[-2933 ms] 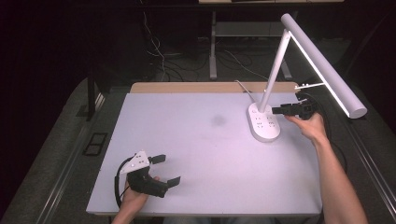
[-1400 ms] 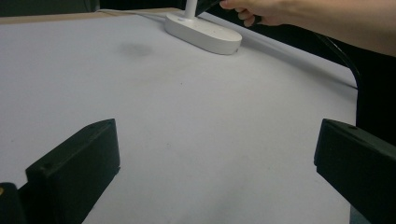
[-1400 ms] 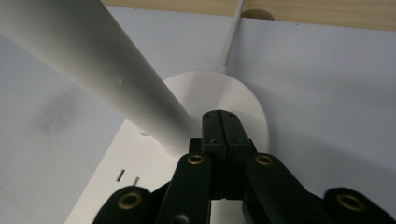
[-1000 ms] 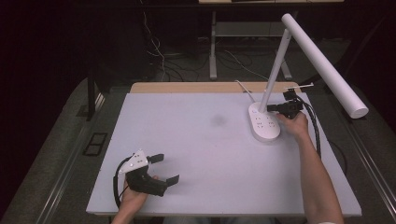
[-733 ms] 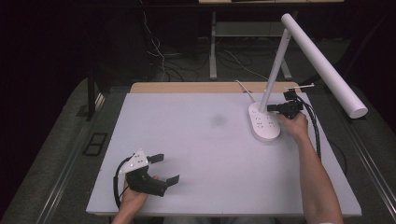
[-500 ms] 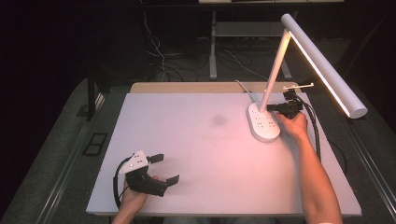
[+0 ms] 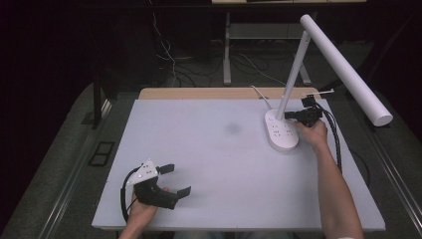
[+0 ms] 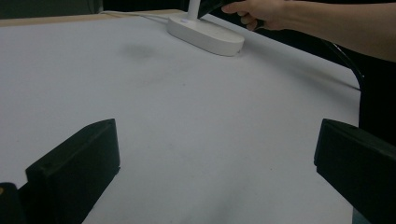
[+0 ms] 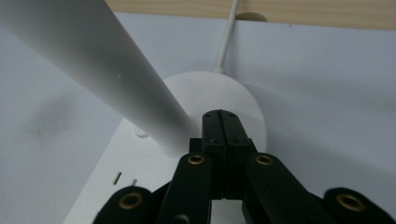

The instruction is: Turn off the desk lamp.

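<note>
A white desk lamp stands at the table's far right, its oval base (image 7: pixel 282 130) flat on the grey mat and its long bar head (image 7: pixel 343 67) tilted up to the right, unlit. My right gripper (image 7: pixel 287 115) is shut, its closed tip resting on the base right beside the foot of the pole. In the right gripper view the shut jaws (image 9: pixel 220 116) touch the round end of the base (image 9: pixel 243 95) next to the pole (image 9: pixel 93 51). My left gripper (image 7: pixel 177 179) lies open at the near left, with only bare mat between its jaws (image 8: pixel 215 168).
The lamp's white cord (image 7: pixel 259 93) runs off the back edge of the table. A faint dark smudge (image 7: pixel 232 128) marks the mat's middle. Cables hang on the dark floor behind. In the left gripper view the lamp base (image 8: pixel 205 35) and right hand (image 8: pixel 261 11) sit far off.
The lamp was lit half a second ago and is now dark; before that it was dark too. My right gripper stays at the base. The left gripper has not moved.
</note>
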The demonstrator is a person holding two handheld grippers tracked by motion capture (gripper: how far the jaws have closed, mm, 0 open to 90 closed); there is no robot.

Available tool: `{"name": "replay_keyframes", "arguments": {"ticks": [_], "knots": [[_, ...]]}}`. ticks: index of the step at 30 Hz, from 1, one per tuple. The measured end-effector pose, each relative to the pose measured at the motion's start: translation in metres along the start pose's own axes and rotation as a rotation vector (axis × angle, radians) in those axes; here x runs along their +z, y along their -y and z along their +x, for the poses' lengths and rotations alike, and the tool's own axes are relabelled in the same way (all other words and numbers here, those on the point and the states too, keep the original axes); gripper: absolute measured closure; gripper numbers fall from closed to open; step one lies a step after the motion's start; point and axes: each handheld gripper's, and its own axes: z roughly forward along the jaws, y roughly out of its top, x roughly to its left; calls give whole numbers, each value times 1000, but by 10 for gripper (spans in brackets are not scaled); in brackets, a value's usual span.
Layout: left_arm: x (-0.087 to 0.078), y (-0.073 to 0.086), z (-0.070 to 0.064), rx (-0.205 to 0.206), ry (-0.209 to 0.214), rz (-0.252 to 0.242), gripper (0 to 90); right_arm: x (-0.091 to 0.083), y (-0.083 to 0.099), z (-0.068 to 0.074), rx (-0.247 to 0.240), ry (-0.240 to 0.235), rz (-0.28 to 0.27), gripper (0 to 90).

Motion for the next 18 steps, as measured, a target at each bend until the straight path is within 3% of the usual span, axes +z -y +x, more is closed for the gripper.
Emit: {"name": "replay_keyframes", "arguments": {"ticks": [8, 18], "knots": [[0, 0, 0, 0, 0, 1, 0, -1, 0, 1, 19, 5, -8, 900], [0, 0, 0, -1, 0, -1, 0, -1, -2, 2, 1, 11, 0, 900]]}}
